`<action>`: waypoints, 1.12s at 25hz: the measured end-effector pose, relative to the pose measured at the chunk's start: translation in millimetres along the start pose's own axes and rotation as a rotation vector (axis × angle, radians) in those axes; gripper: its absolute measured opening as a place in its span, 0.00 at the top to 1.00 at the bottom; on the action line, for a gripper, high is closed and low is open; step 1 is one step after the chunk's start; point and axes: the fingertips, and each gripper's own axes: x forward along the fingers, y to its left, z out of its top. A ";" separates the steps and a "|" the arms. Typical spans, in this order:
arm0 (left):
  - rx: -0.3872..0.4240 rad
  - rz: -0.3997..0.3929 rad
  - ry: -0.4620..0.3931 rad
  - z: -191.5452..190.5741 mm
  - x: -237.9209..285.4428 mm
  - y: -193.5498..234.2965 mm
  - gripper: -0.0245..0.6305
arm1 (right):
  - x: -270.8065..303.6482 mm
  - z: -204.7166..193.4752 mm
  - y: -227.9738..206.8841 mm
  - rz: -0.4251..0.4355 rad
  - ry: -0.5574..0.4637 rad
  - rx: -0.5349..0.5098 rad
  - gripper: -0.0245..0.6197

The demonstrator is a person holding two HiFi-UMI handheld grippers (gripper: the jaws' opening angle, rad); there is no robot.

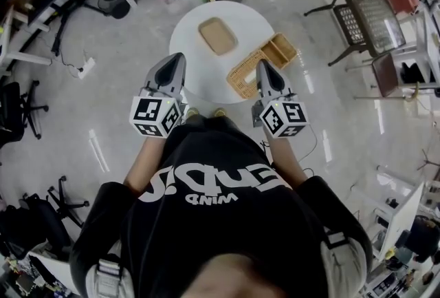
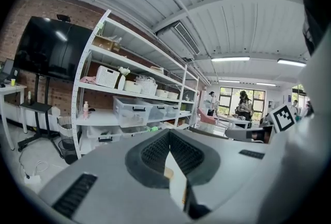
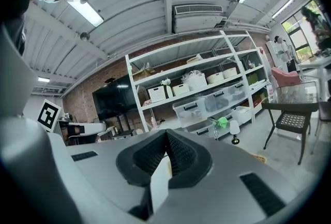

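We log both pairs of jaws pressed together, nothing held. Left gripper (image 1: pixel 177 60) sits by the table's (image 1: pixel 189 28) near edge, and right gripper (image 1: pixel 263 67) is nearest the basket (image 1: pixel 245 78). Basket: tan wicker, oblong, two compartments, at the right edge. Tan tray (image 1: pixel 217 36) mid-table.

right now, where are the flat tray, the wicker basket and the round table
flat tray (image 1: pixel 217 36), head view, middle of its floor
wicker basket (image 1: pixel 242 78), head view, woven left part
round table (image 1: pixel 189 35), head view, bare top left of tray
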 end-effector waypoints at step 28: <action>-0.010 -0.164 0.116 -14.3 101.3 41.1 0.42 | 54.0 13.0 -13.9 -0.111 -0.020 0.026 0.96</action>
